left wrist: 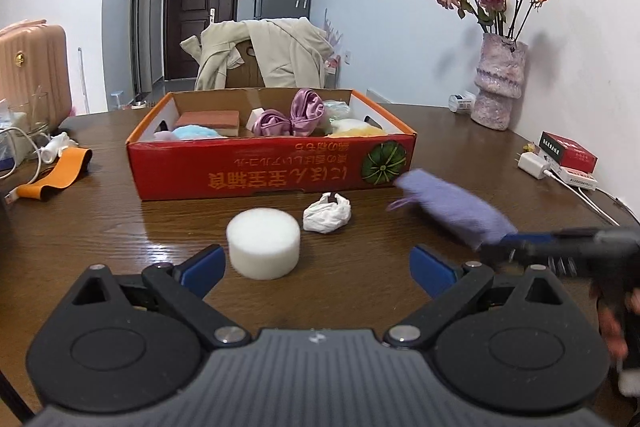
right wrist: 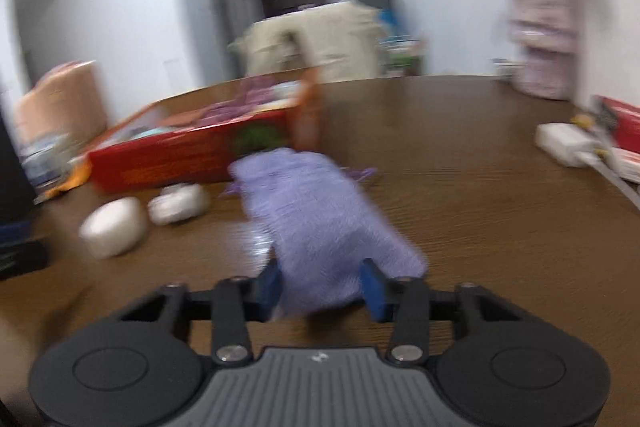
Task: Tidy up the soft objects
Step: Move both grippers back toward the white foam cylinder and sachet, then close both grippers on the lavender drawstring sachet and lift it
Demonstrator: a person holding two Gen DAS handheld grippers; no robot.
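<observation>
Black housing and blue-padded jaws of the left gripper (left wrist: 318, 267) fill the bottom of the left wrist view, spread wide with nothing between them, angled down at the brown wooden counter (left wrist: 120, 227). Just beyond the left pad, lower centre, stands a white round foam puck (left wrist: 263, 243), with a crumpled white cloth wad (left wrist: 327, 214) right of it. Behind both, mid-frame, sits a red cardboard box (left wrist: 272, 167) holding a pink satin bundle, a brick-coloured sponge and pale fluffy pieces.

At the right edge of this view the right gripper (left wrist: 496, 245) enters sideways, a person's fingers blurred behind it, its jaws pinching one end of a lilac fuzzy cloth (left wrist: 448, 207) that stretches toward the box's right corner.

From the right wrist view, the same gripper (right wrist: 322, 287) shows both blue pads pressed into the near end of that cloth (right wrist: 316, 215), centre frame. Everything here is smeared by motion; whether the cloth touches the counter is unclear. Only the left view shows the dried roses in their mottled vase (left wrist: 498, 83), upper right, sharply.
</observation>
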